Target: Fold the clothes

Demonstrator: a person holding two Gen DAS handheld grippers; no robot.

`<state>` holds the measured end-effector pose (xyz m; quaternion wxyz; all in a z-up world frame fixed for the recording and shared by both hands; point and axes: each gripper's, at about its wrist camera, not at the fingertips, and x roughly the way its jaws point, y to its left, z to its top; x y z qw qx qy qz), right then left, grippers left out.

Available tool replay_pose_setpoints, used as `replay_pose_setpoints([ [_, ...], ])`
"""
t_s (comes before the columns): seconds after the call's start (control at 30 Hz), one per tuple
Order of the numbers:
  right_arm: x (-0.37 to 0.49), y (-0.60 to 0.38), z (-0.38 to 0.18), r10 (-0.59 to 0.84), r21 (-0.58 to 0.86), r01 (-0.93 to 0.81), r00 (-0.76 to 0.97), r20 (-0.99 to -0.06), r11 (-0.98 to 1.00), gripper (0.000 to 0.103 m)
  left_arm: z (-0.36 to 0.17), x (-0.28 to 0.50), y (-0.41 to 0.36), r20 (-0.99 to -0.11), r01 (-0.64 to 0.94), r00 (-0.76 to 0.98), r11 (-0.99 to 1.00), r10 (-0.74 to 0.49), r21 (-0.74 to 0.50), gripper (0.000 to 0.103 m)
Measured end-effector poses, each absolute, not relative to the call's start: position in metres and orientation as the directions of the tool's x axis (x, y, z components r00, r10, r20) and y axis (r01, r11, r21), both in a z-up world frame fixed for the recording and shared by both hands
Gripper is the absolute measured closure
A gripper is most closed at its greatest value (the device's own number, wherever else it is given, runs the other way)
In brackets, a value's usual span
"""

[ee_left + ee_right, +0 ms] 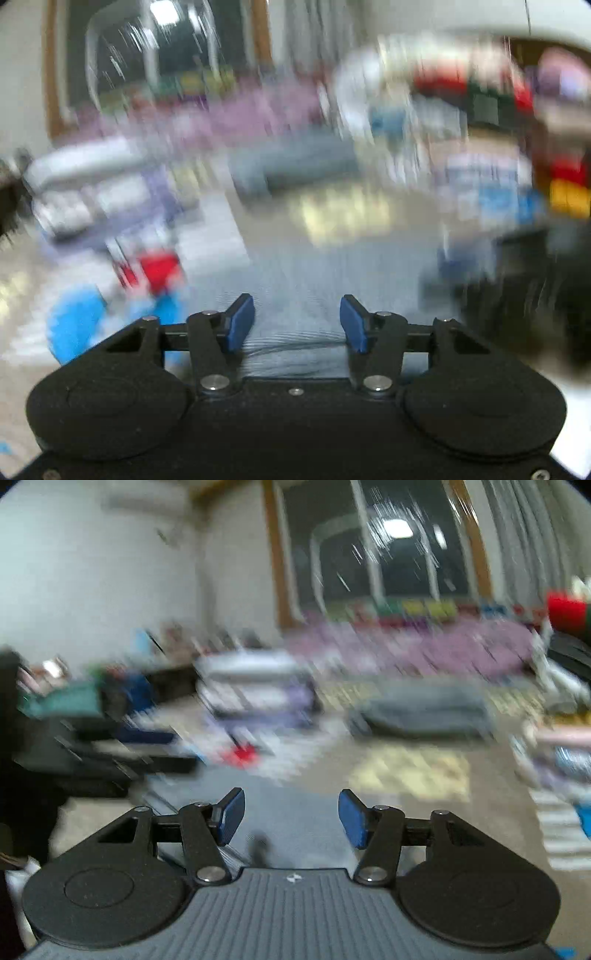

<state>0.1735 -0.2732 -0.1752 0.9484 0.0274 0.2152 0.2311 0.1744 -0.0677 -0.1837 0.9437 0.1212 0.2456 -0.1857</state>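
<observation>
Both views are heavily motion-blurred. My left gripper (297,323) is open and empty, its blue pads wide apart above a grey-blue cloth (295,291) that lies on the floor just in front of it. My right gripper (291,818) is also open and empty, above a grey-blue cloth (291,812) under its fingers. A folded grey garment (295,170) lies farther off on the floor; it also shows in the right wrist view (421,710).
Piles of clothes surround the floor space: a stack at the left (92,192), a blue and red heap (122,295), coloured stacks at the right (491,184). A purple spread (424,650) lies below a dark window (388,546). Dark objects (55,738) stand at the left.
</observation>
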Motion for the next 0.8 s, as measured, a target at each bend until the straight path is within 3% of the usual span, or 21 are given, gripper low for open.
replay_pose_setpoints([
  [0.1,0.186,-0.275,-0.185,0.438,0.153,-0.416,0.774,-0.458,0.896,0.052,-0.187,0.174,-0.077,-0.481,0.406,0.835,0.888,-0.266,0.215,0.051],
  [0.37,0.182,-0.268,-0.188,0.42,0.101,-0.422,0.788,-0.451,0.901,0.052,-0.183,0.176,-0.066,-0.499,0.433,0.81,0.889,-0.31,0.15,0.05],
  [0.43,0.175,-0.264,-0.187,0.405,0.073,-0.417,0.802,-0.44,0.906,0.052,-0.175,0.175,-0.057,-0.51,0.454,0.79,0.883,-0.34,0.116,0.05],
  [0.5,0.166,-0.262,-0.185,0.387,0.046,-0.406,0.82,-0.423,0.913,0.052,-0.163,0.172,-0.041,-0.501,0.459,0.78,0.887,-0.376,0.049,0.039],
  [0.57,0.154,-0.265,-0.179,0.358,0.045,-0.372,0.846,-0.395,0.927,0.042,-0.151,0.169,-0.016,-0.472,0.423,0.786,0.904,-0.399,-0.06,0.039],
  [0.67,0.144,-0.288,-0.173,0.359,0.188,-0.309,0.851,-0.382,0.932,0.032,-0.149,0.177,0.024,-0.448,0.324,0.787,0.902,-0.424,-0.285,0.037],
  [0.8,0.149,-0.335,-0.187,0.457,0.58,-0.199,0.823,-0.339,0.79,0.021,-0.164,0.195,0.058,-0.459,0.179,0.761,0.829,-0.458,-0.529,0.036],
])
